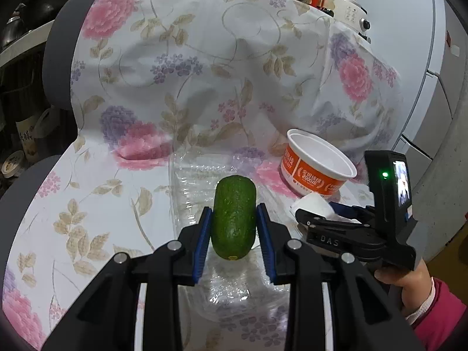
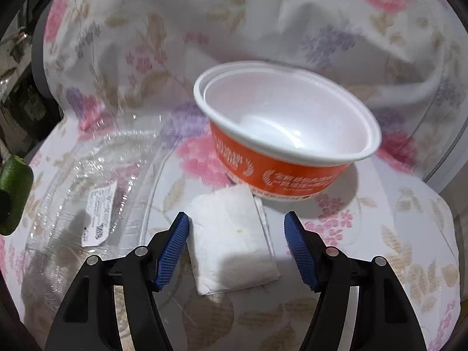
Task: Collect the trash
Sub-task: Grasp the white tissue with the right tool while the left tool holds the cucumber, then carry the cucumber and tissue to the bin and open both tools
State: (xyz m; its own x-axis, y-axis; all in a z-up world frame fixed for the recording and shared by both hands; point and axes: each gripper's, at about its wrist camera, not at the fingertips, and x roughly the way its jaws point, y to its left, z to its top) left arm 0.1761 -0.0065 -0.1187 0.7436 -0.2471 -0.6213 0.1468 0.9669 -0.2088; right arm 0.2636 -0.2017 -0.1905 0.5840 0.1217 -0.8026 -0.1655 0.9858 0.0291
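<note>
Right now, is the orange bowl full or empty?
Empty: the right wrist view looks into the bowl and shows only its bare white inside.

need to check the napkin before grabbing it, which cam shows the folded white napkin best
The right wrist view: the folded white napkin lies whole and close on the floral cloth, just ahead of the open right tongs, in front of the orange bowl. The left wrist view shows only a small corner of it, mostly hidden behind the right tongs.

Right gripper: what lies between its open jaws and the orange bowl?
In the right wrist view, only a folded white napkin; the right gripper straddles it, short of the orange bowl.
</note>
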